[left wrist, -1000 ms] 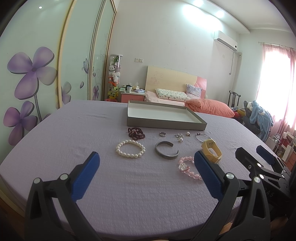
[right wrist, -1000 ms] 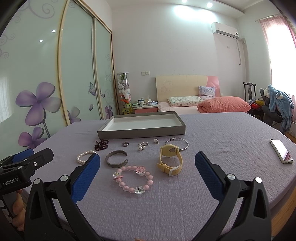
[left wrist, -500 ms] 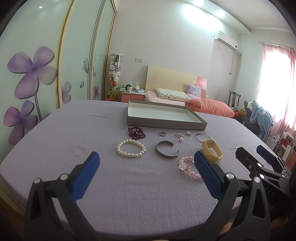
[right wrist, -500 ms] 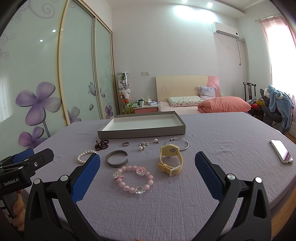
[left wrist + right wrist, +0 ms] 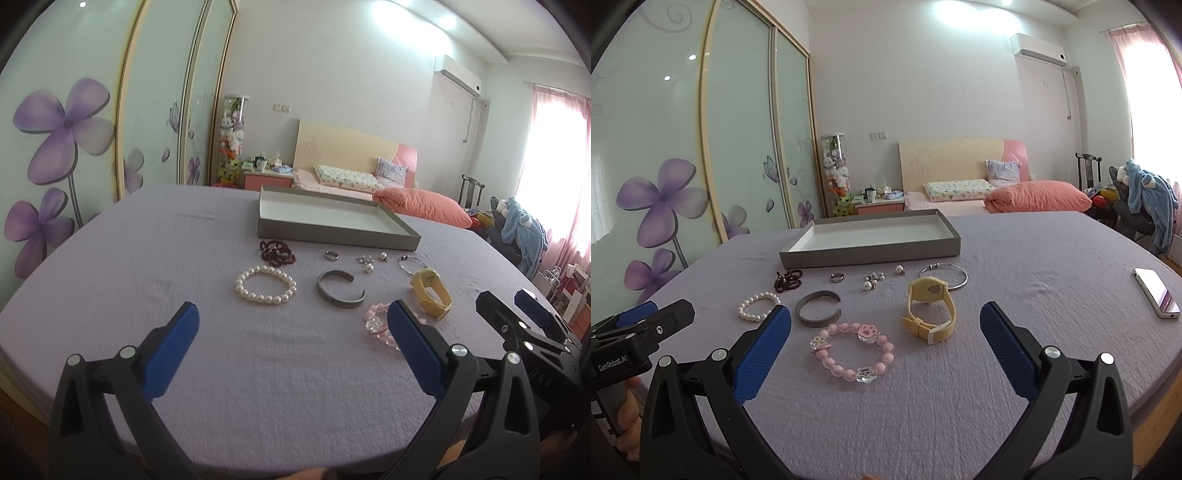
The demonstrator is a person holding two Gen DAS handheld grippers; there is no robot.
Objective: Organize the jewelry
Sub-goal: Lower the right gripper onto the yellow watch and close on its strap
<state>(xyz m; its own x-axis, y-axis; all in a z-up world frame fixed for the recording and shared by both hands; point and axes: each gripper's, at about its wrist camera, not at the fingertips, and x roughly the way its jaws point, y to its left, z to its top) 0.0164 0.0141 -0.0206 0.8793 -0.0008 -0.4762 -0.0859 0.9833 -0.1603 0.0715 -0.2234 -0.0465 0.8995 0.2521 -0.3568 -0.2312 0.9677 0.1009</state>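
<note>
Jewelry: pearl bracelet (image 5: 266,285), grey cuff (image 5: 339,294), pink bead bracelet (image 5: 854,350), yellow watch (image 5: 929,308), dark bead strand (image 5: 277,252), ring (image 5: 837,277) and thin bangle (image 5: 943,276) lie loose on the purple cloth (image 5: 147,258).
Tray (image 5: 871,254): behind the jewelry (nothing inside).
Left gripper (image 5: 291,343): jaws wide, nothing held.
Right gripper (image 5: 886,339): jaws wide, nothing held.
Phone (image 5: 1156,297): far right, well apart.
</note>
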